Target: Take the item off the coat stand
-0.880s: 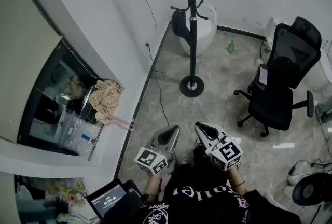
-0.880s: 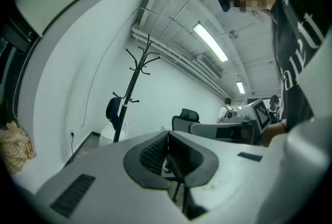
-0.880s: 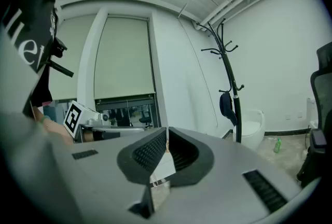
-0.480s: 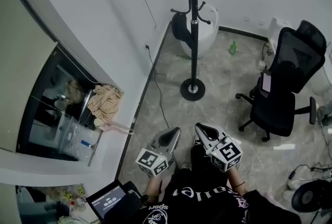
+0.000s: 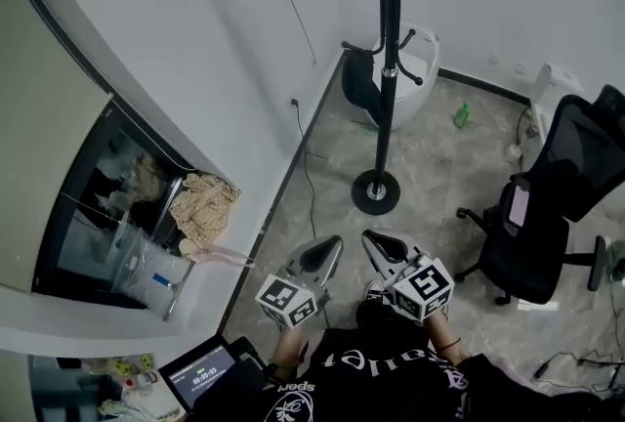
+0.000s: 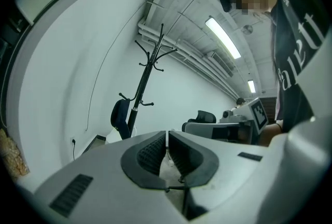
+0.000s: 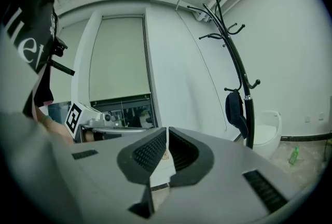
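The item (image 5: 359,86) hangs on the left of the stand (image 5: 389,117), low on its pole. A tub (image 5: 425,59) sits just behind the stand, a bottle (image 5: 461,114) to its right, and a chair (image 5: 557,195) further right and nearer. The left gripper (image 5: 330,244) and right gripper (image 5: 371,237) lie side by side before its base

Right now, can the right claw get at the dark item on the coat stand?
Probably not yet. The right claw is shut, near the body, with bare floor between it and the dark item hung low on the stand. Nothing blocks the way; step closer.
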`<state>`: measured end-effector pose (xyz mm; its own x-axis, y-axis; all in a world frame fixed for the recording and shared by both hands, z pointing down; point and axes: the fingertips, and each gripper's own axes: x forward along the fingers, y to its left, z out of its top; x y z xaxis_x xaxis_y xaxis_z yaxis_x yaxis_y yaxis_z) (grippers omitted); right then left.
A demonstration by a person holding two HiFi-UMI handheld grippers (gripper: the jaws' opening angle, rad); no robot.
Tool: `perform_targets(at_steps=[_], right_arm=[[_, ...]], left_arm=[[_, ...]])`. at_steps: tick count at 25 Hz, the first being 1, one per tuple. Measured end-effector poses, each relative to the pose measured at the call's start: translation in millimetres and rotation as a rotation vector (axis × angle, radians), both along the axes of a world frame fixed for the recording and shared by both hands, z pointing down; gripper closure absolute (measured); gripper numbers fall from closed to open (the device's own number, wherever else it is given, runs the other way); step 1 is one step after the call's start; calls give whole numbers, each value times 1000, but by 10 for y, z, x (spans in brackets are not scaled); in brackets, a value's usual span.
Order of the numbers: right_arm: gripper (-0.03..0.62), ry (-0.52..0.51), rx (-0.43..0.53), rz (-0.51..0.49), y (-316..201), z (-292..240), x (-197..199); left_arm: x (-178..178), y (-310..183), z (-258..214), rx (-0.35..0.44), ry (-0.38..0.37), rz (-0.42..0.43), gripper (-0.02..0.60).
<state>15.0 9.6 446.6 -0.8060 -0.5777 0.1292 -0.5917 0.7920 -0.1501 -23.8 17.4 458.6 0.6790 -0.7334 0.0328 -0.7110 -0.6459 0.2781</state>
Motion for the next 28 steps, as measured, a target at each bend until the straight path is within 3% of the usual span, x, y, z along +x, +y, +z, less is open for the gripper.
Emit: perform_targets(at_steps=[7,13,22,28], right_arm=[[571,3,9,-53,-636,14,143],[571,-4,-35,-55,-933,140,311],[571,-21,-102,-11,-1243,339,398],[572,-13,-101,75,-1699,367,459]], left_arm=[[204,-678,-13,15,-3,-33,577],[305,-918,112,-29,-38,-42,577],[213,-1308,246,-81,-58,-54,577],[193,-1812,248,-67,-60,6,577]])
